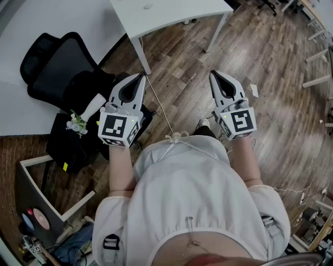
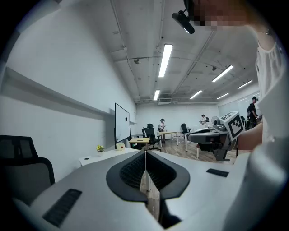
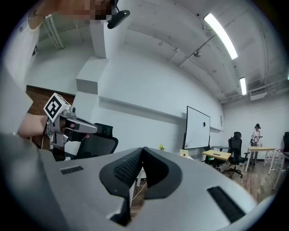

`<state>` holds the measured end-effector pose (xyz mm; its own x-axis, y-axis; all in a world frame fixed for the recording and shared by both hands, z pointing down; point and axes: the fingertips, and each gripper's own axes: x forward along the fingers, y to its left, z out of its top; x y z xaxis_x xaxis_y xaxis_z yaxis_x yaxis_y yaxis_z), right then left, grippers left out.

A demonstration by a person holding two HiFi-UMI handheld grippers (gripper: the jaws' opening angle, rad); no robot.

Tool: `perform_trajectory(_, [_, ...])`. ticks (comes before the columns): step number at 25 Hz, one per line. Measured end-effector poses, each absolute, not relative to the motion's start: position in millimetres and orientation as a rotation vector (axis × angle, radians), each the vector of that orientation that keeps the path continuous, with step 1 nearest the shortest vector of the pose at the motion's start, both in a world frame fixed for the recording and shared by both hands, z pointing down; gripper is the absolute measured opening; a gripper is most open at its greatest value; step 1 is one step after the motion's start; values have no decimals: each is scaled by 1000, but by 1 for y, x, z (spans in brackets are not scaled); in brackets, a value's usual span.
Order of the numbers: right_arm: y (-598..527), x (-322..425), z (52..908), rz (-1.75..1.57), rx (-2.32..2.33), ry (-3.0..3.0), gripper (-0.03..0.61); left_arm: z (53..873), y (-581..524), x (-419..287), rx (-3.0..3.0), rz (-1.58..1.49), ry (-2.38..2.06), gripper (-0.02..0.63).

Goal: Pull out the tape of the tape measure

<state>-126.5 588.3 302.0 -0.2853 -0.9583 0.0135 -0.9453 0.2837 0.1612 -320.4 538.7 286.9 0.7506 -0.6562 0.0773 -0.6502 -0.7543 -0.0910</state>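
Two grippers are held level, side by side above the wooden floor (image 1: 281, 119), both pointing away from the person. The left gripper (image 1: 140, 78) has its fingers (image 2: 132, 170) clenched together with nothing between them. The right gripper (image 1: 214, 74) likewise has its fingers (image 3: 124, 168) pressed together, empty. The tape measure shows in no view, so where it lies relative to the fingers cannot be told. A white bench (image 1: 171, 13) stands beyond the two grippers. A black office chair (image 1: 57, 67) is off to the left of the left gripper, with a small bunch of white flowers (image 1: 78, 124) near it.
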Motion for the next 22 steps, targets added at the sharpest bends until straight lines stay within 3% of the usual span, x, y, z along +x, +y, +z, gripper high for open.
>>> perform_trajectory(17, [586,-128,313,-135,1876,-2456,-1,296,533,-325,-2934,-84,1059,24])
perform_trajectory(18, [581,-125,314,-127,1904,-2444,69,297,530,-326,-2936,-63,1064,61])
perform_trajectory(20, [570,-120,316,-109,1923,-2420,305,298,521,-328,-2926,-21,1077,313])
perform_trajectory(22, [561,-112,317,-109,1943,-2379,365,299,510,-332,-2904,-3,1114,341])
